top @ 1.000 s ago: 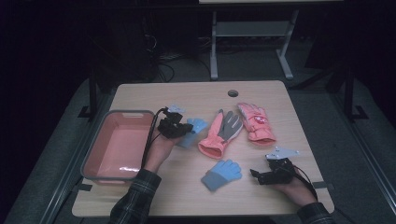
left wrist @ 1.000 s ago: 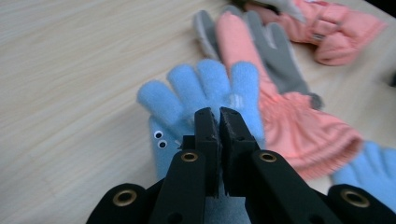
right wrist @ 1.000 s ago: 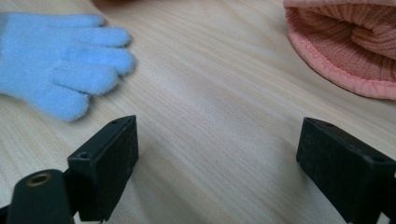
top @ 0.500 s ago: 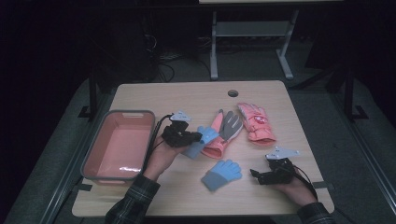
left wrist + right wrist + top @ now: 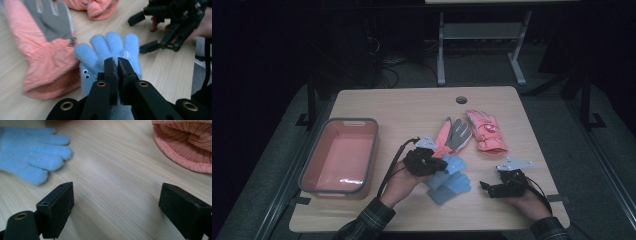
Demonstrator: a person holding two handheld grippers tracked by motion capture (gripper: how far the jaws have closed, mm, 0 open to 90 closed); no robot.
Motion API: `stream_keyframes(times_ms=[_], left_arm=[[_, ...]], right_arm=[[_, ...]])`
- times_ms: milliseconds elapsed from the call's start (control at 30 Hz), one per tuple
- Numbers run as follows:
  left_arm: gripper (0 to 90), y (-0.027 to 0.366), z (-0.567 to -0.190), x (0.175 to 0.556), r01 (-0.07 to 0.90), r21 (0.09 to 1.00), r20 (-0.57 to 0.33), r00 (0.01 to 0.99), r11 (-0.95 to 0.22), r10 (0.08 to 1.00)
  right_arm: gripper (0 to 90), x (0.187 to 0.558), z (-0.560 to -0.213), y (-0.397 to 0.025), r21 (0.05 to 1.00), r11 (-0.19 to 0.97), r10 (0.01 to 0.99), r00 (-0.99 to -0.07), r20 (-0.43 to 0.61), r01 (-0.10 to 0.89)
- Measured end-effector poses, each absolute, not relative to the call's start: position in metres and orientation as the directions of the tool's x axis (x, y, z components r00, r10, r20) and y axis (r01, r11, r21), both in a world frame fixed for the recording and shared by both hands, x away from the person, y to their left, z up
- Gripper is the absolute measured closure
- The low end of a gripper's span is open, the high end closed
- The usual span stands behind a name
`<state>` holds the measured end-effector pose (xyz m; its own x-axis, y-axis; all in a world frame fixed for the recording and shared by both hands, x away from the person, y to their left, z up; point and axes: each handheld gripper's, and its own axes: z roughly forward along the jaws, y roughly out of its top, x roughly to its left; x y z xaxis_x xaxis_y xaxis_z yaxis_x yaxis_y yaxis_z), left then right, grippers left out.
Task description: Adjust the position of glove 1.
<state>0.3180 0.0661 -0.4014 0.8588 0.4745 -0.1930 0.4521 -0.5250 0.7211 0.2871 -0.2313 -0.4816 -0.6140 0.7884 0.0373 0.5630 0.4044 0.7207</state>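
Jaws of the left gripper are closed on a blue glove, as the high view shows; a second blue glove lies just under it, and the pink tub stands well to the left of it. Left gripper view: the left gripper pinches the blue glove near its cuff, glove fingers pointing away. Right gripper view: the right gripper stands wide open and empty above the worktop, the second blue glove to its left.
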Motion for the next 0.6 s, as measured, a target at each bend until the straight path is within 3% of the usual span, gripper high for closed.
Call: stream_keyframes(times_ms=[600], left_arm=[[85.4, 0.038, -0.445, 0.311, 0.445, 0.633, -0.199, 0.884, -0.633, 0.423]], right_arm=[[12.3, 0.287, -0.482, -0.231, 0.721, 0.406, 0.785, -0.618, 0.039, 0.562]])
